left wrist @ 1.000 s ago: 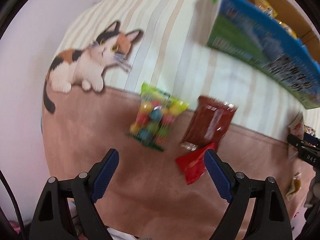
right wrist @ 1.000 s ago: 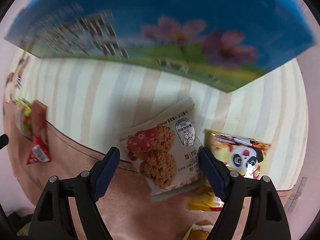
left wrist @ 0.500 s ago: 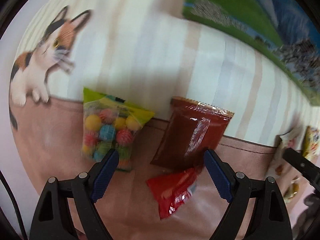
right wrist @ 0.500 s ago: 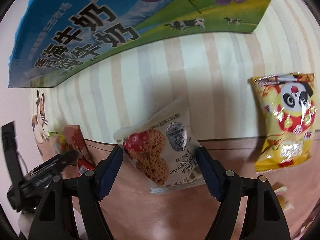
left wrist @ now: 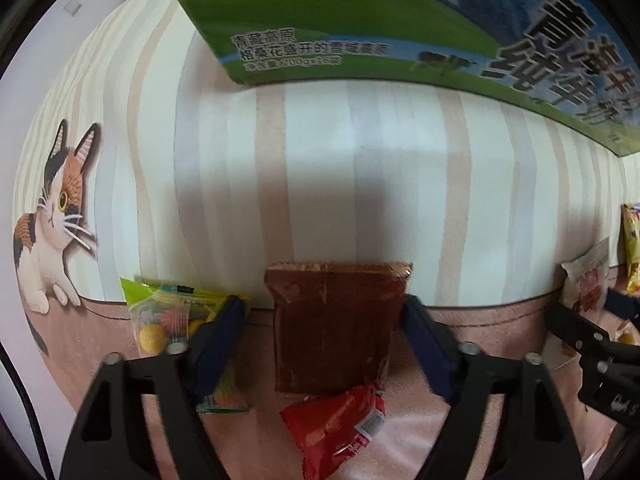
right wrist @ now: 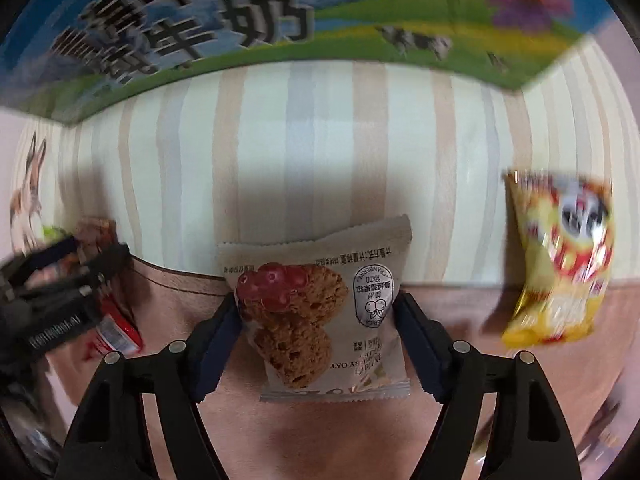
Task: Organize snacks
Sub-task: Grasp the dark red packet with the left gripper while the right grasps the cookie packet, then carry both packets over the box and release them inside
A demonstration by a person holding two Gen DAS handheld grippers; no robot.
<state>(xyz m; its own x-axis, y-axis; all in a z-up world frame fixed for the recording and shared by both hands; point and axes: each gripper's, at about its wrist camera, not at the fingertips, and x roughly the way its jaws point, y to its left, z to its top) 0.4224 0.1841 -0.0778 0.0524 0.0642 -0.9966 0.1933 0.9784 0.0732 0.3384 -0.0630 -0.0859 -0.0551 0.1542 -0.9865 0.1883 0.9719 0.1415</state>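
In the left wrist view, a dark brown snack packet (left wrist: 336,326) lies flat between the fingers of my open left gripper (left wrist: 325,320). A red packet (left wrist: 340,426) lies just below it and a bag of coloured candy balls (left wrist: 168,316) sits at the left finger. In the right wrist view, a grey oat cookie packet (right wrist: 324,312) lies between the fingers of my open right gripper (right wrist: 318,316), close to both pads. A yellow panda snack bag (right wrist: 560,260) lies to the right.
A green and blue milk carton box (left wrist: 400,28) stands at the back; it also shows in the right wrist view (right wrist: 240,20). The tablecloth (left wrist: 360,180) is striped with a cat print (left wrist: 52,220). The right gripper shows at the left view's right edge (left wrist: 592,344).
Both grippers have moved forward and lower. The brown packet is now centred between the left fingers, and the cookie packet now fills the gap between the right fingers.
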